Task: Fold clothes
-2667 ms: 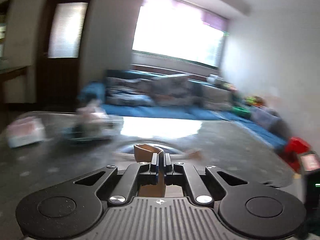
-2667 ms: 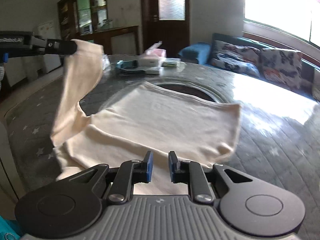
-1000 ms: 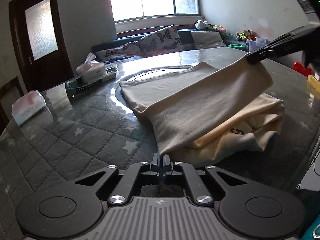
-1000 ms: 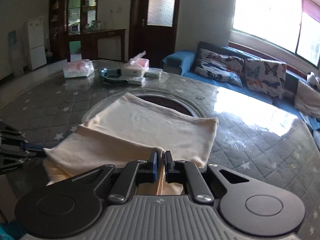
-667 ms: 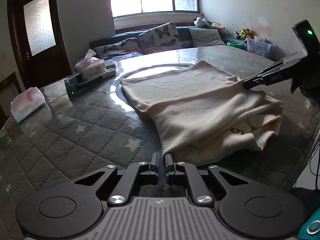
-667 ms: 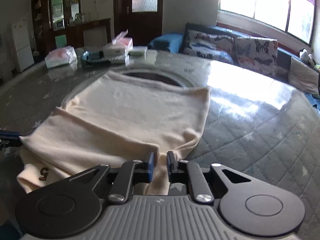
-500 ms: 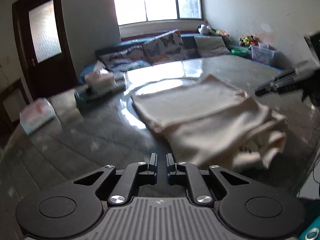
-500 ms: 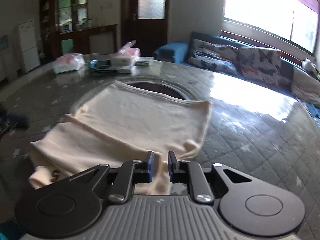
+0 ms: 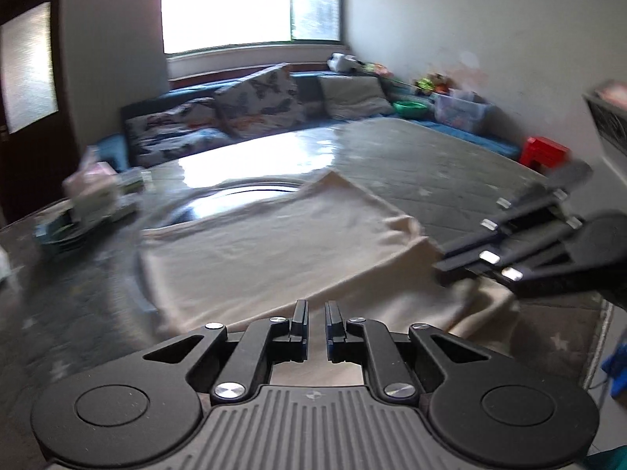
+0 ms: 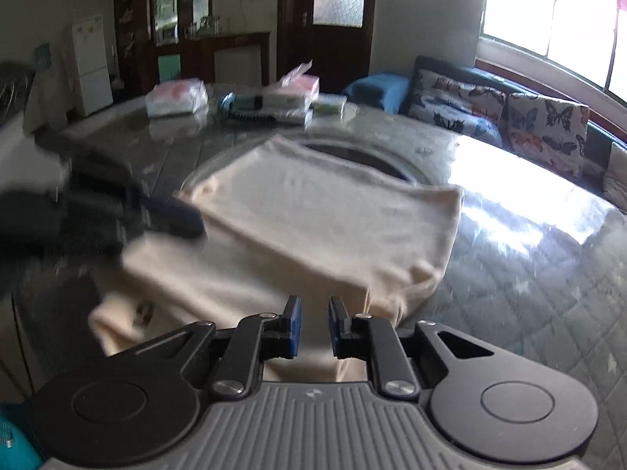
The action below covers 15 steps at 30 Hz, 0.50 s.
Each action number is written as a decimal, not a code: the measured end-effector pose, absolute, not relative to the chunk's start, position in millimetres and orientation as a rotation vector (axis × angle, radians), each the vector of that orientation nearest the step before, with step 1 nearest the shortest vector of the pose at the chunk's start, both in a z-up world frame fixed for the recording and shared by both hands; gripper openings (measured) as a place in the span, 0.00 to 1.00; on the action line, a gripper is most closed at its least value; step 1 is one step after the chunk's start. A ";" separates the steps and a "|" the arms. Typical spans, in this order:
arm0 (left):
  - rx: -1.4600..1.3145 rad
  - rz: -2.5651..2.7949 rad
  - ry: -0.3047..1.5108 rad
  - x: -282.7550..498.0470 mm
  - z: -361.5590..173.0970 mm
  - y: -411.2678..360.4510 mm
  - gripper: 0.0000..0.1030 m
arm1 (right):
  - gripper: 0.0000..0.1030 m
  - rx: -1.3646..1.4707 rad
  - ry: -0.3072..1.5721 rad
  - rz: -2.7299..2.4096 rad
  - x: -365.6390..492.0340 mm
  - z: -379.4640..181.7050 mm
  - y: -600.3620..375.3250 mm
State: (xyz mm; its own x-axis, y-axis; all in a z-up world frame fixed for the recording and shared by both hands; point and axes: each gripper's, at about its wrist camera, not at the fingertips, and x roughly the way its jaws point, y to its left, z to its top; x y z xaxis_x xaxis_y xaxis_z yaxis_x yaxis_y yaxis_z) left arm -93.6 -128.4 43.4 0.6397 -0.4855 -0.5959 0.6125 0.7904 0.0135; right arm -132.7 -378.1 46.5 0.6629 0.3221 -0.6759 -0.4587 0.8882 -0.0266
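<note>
A cream garment (image 9: 282, 243) lies folded in layers on the dark quilted glass table (image 9: 450, 168); it also shows in the right wrist view (image 10: 313, 227). My left gripper (image 9: 316, 315) is slightly open and empty, just above the garment's near edge. My right gripper (image 10: 313, 321) is slightly open and empty over the garment's near right part. The right gripper shows blurred at the garment's right edge in the left wrist view (image 9: 470, 258). The left gripper shows blurred at the garment's left edge in the right wrist view (image 10: 172, 215).
Tissue packs (image 10: 176, 98), a tissue box (image 10: 298, 86) and a dark brush (image 10: 243, 109) sit at the table's far side. A sofa with butterfly cushions (image 10: 509, 117) stands behind. A red stool (image 9: 544, 150) and toy bins (image 9: 462, 107) stand by the wall.
Both grippers let go of the garment's folded-over layer, which now lies flat. Both have opened a little and moved in over the garment's near edge.
</note>
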 end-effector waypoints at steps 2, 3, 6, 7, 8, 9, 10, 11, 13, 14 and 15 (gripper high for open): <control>0.236 -0.674 0.621 -95.8 37.3 -142.2 0.10 | 0.14 -0.179 0.713 0.445 -121.2 46.1 -377.1; 0.246 -0.692 0.628 -96.6 33.4 -148.7 0.10 | 0.14 -0.168 0.709 0.445 -115.5 45.7 -376.5; 0.261 -0.723 0.650 -99.2 23.7 -160.2 0.10 | 0.14 -0.159 0.725 0.444 -101.9 35.8 -373.6; 0.263 -0.732 0.656 -100.5 20.9 -162.6 0.10 | 0.13 -0.158 0.738 0.434 -98.1 30.3 -375.1; 0.264 -0.739 0.658 -101.8 19.2 -163.8 0.10 | 0.13 -0.150 0.750 0.431 -97.1 26.6 -377.5; 0.265 -0.743 0.655 -103.1 18.8 -163.5 0.10 | 0.12 -0.144 0.752 0.433 -98.4 26.3 -380.4; 0.266 -0.748 0.651 -104.4 18.5 -163.2 0.10 | 0.12 -0.137 0.754 0.435 -99.8 26.3 -383.2; 0.264 -0.750 0.651 -104.7 18.5 -162.5 0.10 | 0.12 -0.137 0.751 0.435 -103.1 29.2 -384.8; 0.246 -0.749 0.655 -103.5 19.9 -159.0 0.11 | 0.13 -0.154 0.737 0.442 -112.6 36.0 -386.1; 0.239 -0.749 0.655 -102.9 20.6 -158.1 0.11 | 0.13 -0.160 0.736 0.450 -116.7 37.9 -386.4; 0.235 -0.748 0.656 -102.7 21.1 -158.3 0.11 | 0.13 -0.167 0.739 0.456 -120.8 38.7 -386.4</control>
